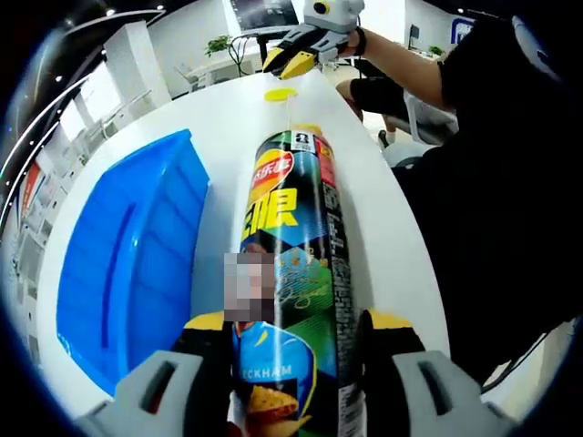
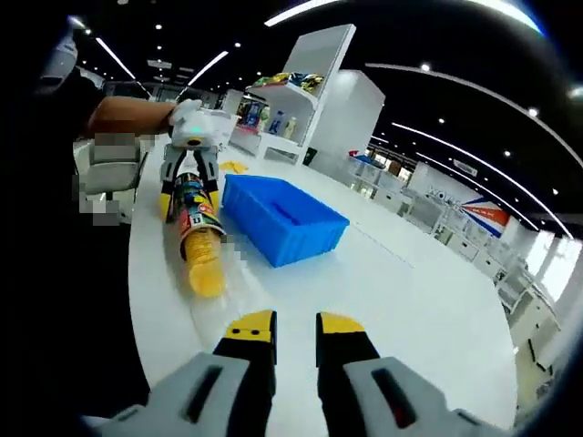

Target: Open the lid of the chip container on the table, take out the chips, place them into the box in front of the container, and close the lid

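Note:
A chip can (image 1: 293,264) with a dark printed label lies on its side on the white table (image 1: 237,118), and my left gripper (image 1: 296,332) is shut on its lower body. A round yellow piece (image 1: 281,94) lies just past the can's far end. Seen from the right gripper view, the can (image 2: 189,205) is held by the left gripper (image 2: 189,150), and a yellow stack (image 2: 205,264) sticks out of its open end. The blue box (image 1: 127,264) stands beside the can (image 2: 282,214). My right gripper (image 2: 296,332) is open by a narrow gap with nothing in it, short of the stack.
A person in black (image 1: 492,173) stands along the table's edge, holding the right gripper (image 1: 296,56) beyond the can. White shelves (image 2: 305,100) with goods stand behind the table. The wide white tabletop (image 2: 401,291) stretches past the blue box.

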Demonstrator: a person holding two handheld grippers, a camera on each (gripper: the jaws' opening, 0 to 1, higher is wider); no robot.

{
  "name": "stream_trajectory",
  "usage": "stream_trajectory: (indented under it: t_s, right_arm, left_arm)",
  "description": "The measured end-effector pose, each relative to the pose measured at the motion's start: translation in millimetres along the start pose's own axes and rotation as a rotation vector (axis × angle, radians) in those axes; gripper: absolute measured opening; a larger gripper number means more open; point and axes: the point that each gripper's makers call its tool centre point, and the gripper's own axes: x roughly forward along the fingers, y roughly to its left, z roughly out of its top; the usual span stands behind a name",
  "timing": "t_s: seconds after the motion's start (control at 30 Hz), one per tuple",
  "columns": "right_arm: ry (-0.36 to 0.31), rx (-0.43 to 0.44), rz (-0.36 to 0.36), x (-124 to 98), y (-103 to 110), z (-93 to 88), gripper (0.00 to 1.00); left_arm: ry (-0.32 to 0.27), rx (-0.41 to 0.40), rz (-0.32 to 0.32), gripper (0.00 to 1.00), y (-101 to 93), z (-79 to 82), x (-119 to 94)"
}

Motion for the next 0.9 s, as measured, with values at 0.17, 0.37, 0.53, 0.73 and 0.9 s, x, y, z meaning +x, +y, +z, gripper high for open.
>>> stream_trajectory:
  t_s: [0.17,0.37,0.53,0.73,0.9]
  right_arm:
    - [-0.02,0.057,-0.011,-3.0,3.4,-17.2,0.17]
    - [-0.048,0.076,0.012,1.6,10.5,-14.7,0.17]
    - [-0.053,0.07,0.036,11.1,15.8,-16.8,0.15]
    - [-0.045,0.089,0.049,16.7,17.9,-25.1,0.12]
    - [-0.058,0.093,0.077,20.7,23.5,-23.4,0.12]
  left_arm:
    - [-0.01,0.004,0.005,0.57,-2.5,2.5,0.7]
    - [-0.013,0.008,0.005,0.57,-4.1,3.9,1.2]
    - [-0.02,0.008,0.005,0.58,-1.7,2.9,0.5]
    - [-0.036,0.005,0.009,0.58,0.5,2.5,-0.4]
    - [-0.029,0.008,0.01,0.58,1.5,1.3,-0.5]
